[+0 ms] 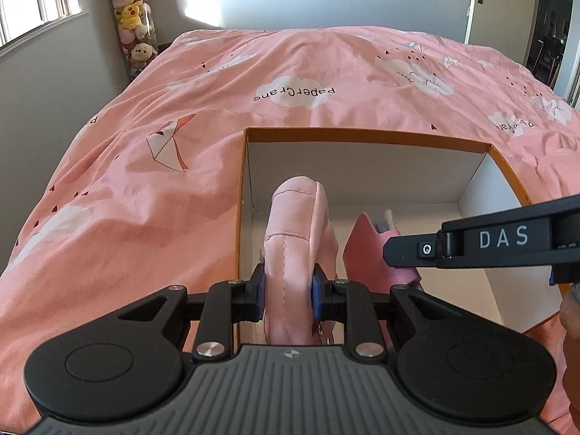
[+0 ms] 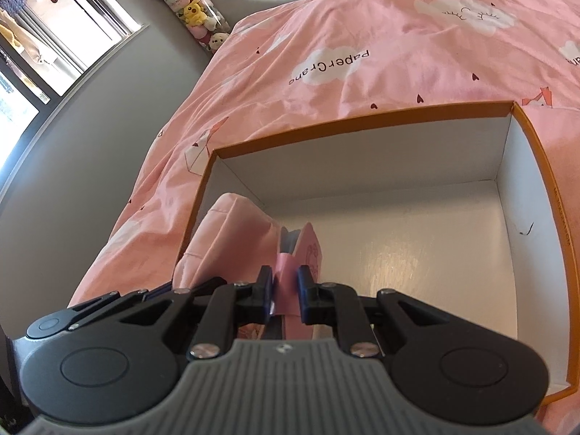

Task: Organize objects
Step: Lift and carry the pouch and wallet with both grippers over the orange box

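An open orange cardboard box [image 1: 366, 136] with a white inside lies on the pink bed; it also shows in the right wrist view [image 2: 362, 117]. My left gripper [image 1: 288, 295] is shut on a soft pink fabric pouch [image 1: 299, 232] and holds it upright inside the box's left side. My right gripper [image 2: 284, 291] is shut on a flat pink card-like item [image 2: 308, 250] just right of the pouch [image 2: 232, 232]. In the left wrist view the right gripper's black finger [image 1: 417, 250] crosses in from the right over that pink item [image 1: 362, 250].
A pink duvet [image 1: 217, 108] with cloud prints covers the bed around the box. A clear tube of plush toys [image 1: 132, 18] stands in the far left corner by a window. A door [image 1: 485, 0] is at the far right. The box's right part [image 2: 417, 253] holds nothing.
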The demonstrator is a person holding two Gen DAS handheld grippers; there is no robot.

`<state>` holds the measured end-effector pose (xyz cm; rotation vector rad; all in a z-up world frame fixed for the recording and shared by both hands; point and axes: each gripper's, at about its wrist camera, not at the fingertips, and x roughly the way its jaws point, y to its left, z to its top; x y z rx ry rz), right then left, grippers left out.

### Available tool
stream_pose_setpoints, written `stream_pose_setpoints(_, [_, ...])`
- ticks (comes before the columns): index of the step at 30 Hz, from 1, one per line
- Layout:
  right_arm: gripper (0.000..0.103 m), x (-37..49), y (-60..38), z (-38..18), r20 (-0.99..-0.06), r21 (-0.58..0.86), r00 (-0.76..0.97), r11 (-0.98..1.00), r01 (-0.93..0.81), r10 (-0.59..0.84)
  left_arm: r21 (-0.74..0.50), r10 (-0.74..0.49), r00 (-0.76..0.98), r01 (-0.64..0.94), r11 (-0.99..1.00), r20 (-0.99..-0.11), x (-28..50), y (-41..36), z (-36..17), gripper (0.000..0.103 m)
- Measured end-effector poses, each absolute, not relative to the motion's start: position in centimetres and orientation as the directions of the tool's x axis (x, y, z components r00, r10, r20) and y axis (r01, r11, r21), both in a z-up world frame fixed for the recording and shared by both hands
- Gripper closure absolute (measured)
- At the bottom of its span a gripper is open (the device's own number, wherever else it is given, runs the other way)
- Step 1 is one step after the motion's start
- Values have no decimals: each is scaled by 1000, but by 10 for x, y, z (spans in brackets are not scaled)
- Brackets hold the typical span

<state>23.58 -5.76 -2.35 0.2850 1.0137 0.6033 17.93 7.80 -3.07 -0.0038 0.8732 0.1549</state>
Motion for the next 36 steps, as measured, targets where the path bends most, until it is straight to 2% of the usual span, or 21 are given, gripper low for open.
stream_pose_setpoints(4, [88, 239, -55, -31, -707, 514, 370, 797, -316, 602, 91, 133, 620, -100, 991, -774, 179, 74, -34, 76])
stream_pose_setpoints(11, [88, 239, -46, -45, -717, 518, 354, 799, -305, 600, 213, 195, 568, -35, 976, -800, 180, 57, -44, 73])
stream_pose_setpoints(19, [92, 237, -32, -57, -727, 520, 306, 783, -341, 615, 133, 96, 556, 27, 991, -826, 169, 66, -40, 59])
stream_pose_setpoints(22, [103, 237, -28, -53, -712, 530, 300, 766, -363, 635, 100, 56, 573, 46, 994, -817, 159, 72, -30, 51])
stream_pose_setpoints(26, [103, 240, -20, -50, -725, 502, 307, 778, -377, 617, 45, 6, 602, 49, 998, -799, 145, 83, -15, 50])
stream_pose_setpoints(28, [100, 241, -21, -51, -729, 508, 302, 781, -364, 614, 15, -14, 623, 41, 999, -782, 138, 89, -8, 49])
stream_pose_setpoints(33, [97, 243, -26, -52, -733, 510, 308, 790, -339, 606, -3, 13, 654, -23, 1000, -756, 138, 99, -1, 44])
stream_pose_setpoints(36, [88, 244, -26, -56, -746, 512, 290, 795, -326, 599, -20, 10, 639, -39, 999, -769, 145, 104, -6, 42])
